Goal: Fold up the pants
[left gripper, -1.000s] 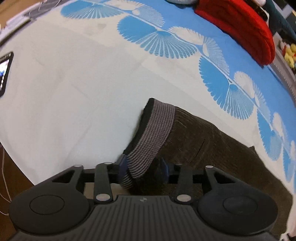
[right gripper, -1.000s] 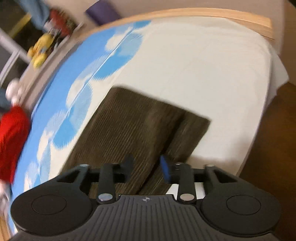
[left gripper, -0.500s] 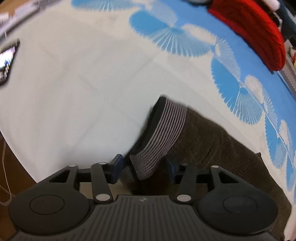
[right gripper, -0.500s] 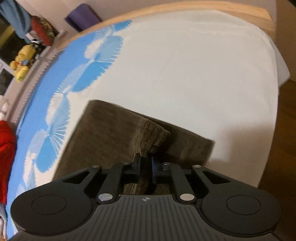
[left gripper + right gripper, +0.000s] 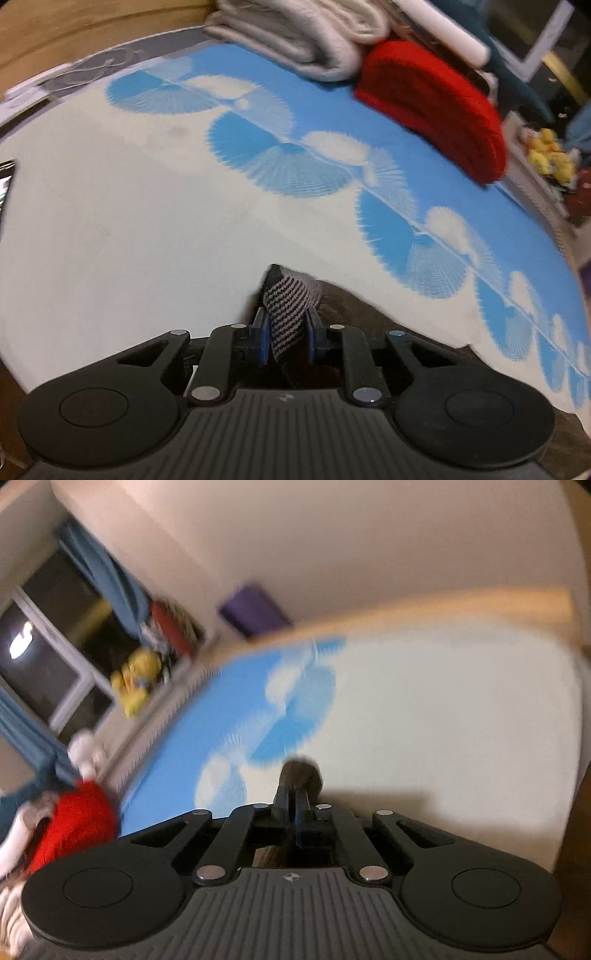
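Dark brown corduroy pants (image 5: 354, 314) lie on a bed sheet (image 5: 129, 221) of white with blue fan shapes. In the left wrist view my left gripper (image 5: 284, 325) is closing its jaws on the grey-and-black striped waistband (image 5: 291, 295), and the blue pads (image 5: 263, 332) press it from both sides. The waistband stands bunched up above the fingertips. In the blurred right wrist view my right gripper (image 5: 295, 797) is shut on a pinched fold of the brown pants (image 5: 301, 771), lifted off the sheet (image 5: 443, 720). The rest of the pants is hidden below that gripper.
A folded red garment (image 5: 432, 107) and a grey-white blanket (image 5: 306, 33) lie at the far side of the bed. A phone (image 5: 5, 181) sits at the left edge. Yellow plush toys (image 5: 136, 679) stand by a window (image 5: 44, 657). A wooden bed frame (image 5: 443, 605) borders the sheet.
The left jaws closed onto the waistband and bunched it upward. The right jaws shut on the pants fold, and that gripper rose and tilted up, so its view shows the wall and window.
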The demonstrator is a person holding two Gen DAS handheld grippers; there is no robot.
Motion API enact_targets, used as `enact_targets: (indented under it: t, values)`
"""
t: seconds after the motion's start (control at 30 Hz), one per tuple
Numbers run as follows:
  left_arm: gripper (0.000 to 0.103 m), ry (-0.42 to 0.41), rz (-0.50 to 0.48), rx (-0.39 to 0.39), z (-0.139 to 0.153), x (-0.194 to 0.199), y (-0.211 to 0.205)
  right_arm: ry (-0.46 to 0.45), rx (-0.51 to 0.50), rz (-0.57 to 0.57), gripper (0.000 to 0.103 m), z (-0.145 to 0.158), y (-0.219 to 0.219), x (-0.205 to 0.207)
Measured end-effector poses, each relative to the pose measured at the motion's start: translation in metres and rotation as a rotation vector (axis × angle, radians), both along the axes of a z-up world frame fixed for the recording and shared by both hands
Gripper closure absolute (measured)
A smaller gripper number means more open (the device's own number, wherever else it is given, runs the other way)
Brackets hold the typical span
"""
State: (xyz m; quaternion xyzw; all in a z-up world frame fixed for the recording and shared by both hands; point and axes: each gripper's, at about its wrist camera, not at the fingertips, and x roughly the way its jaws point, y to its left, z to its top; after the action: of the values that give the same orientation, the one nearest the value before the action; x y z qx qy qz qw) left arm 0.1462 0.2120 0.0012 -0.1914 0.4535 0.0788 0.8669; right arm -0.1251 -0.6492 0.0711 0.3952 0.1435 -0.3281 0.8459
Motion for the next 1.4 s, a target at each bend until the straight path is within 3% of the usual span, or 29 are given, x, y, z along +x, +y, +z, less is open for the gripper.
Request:
enact_targets:
  t: [0.03,0.1,0.17,0.23,0.33,0.37,0.43,0.63,0.67,0.7,0.77,0.8,0.9,0.97,1.07,1.13,1.27,1.4]
  values:
    - [0.082,0.061,0.008,0.003,-0.009,0.003,0.003,0.059,-0.016,-0.078,0.103,0.002,-0.003,-0.009]
    - [0.082,0.199,-0.018,-0.02,-0.031,0.005,0.005,0.253,0.056,-0.142,0.103,-0.017,-0.017,-0.014]
    - [0.079,0.262,-0.102,0.03,-0.039,0.006,-0.006,0.348,0.193,-0.087,0.103,-0.048,-0.025,-0.013]
    - [0.075,0.241,-0.1,0.047,-0.034,0.007,-0.006,0.296,0.256,-0.072,0.103,-0.058,-0.023,-0.015]
    - [0.063,0.242,-0.006,-0.024,-0.033,0.006,0.007,0.248,0.214,-0.029,0.097,-0.052,-0.016,-0.004]
    - [0.061,0.252,0.006,-0.036,-0.035,0.008,0.011,0.243,0.237,-0.018,0.092,-0.055,-0.017,-0.001]
    - [0.061,0.262,0.001,-0.061,-0.038,0.011,0.01,0.24,0.301,-0.006,0.071,-0.066,-0.017,0.005]
    - [0.061,0.265,-0.023,-0.059,-0.044,0.013,0.004,0.345,0.39,-0.009,0.067,-0.096,-0.018,0.027]
    - [0.064,0.261,-0.024,-0.059,-0.045,0.016,0.003,0.344,0.387,-0.011,0.069,-0.098,-0.017,0.027]
    - [0.071,0.255,-0.03,-0.051,-0.045,0.016,0.002,0.348,0.365,-0.007,0.092,-0.096,-0.015,0.031]
    - [0.081,0.221,-0.041,-0.024,-0.038,0.013,-0.001,0.347,0.301,-0.007,0.096,-0.089,-0.011,0.033]
    - [0.082,0.174,-0.04,-0.036,-0.03,0.01,0.0,0.296,0.259,-0.011,0.097,-0.077,-0.008,0.032]
    - [0.082,0.083,-0.06,-0.049,-0.012,0.002,0.001,0.165,0.102,-0.008,0.098,-0.035,0.002,0.022]
    - [0.082,0.144,-0.077,0.005,-0.02,0.004,-0.003,0.202,0.083,-0.044,0.097,-0.032,0.003,0.016]
    - [0.078,0.291,-0.118,0.036,-0.043,0.01,-0.008,0.402,0.211,-0.102,0.097,-0.067,-0.01,0.013]
    - [0.067,0.322,-0.119,0.061,-0.045,0.012,-0.007,0.454,0.334,-0.117,0.094,-0.092,-0.017,0.01]
    - [0.064,0.223,-0.058,0.109,-0.022,0.01,-0.002,0.447,0.248,-0.115,0.085,-0.072,-0.009,0.011]
    - [0.064,0.041,-0.132,0.154,0.005,0.009,-0.021,0.463,0.033,-0.108,0.078,-0.043,0.011,0.015]
